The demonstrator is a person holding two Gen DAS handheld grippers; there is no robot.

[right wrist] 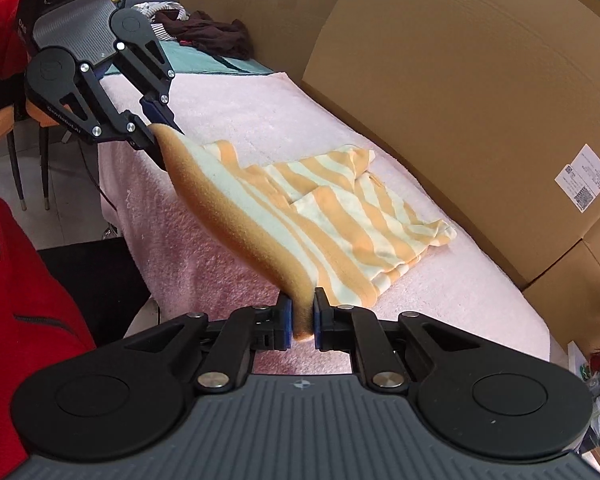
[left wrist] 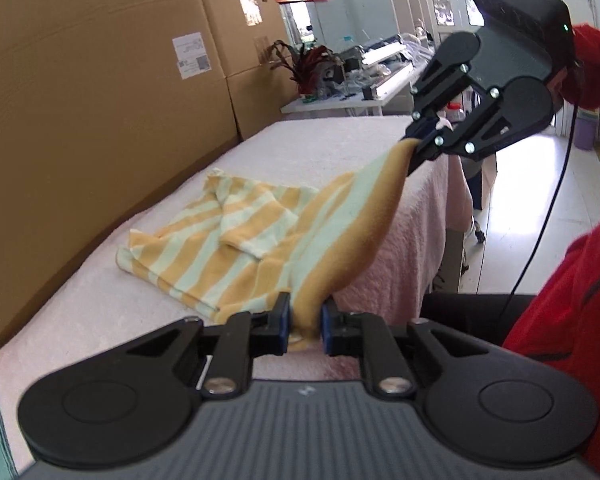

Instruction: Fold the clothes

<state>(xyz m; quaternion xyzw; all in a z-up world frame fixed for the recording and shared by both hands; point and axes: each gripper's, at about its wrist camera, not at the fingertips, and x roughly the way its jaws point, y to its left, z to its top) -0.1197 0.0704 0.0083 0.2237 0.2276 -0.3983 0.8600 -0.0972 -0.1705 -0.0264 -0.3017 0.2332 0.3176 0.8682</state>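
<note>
Right gripper (right wrist: pixel 301 318) clamped on orange hem of striped shirt (right wrist: pixel 340 208), fabric bunched between its fingers; left gripper (right wrist: pixel 158 130) pinches the same hem ahead-left, over pink towel-covered table (right wrist: pixel 260 120).

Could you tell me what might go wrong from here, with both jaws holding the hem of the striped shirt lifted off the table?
1. Each gripper, left and right, pinches only a narrow bit of the striped shirt; a tug could slip it free.
2. The folded sleeve lies loose and may shift when the hem swings over.
3. The pink towel underneath could drag and bunch.
</note>
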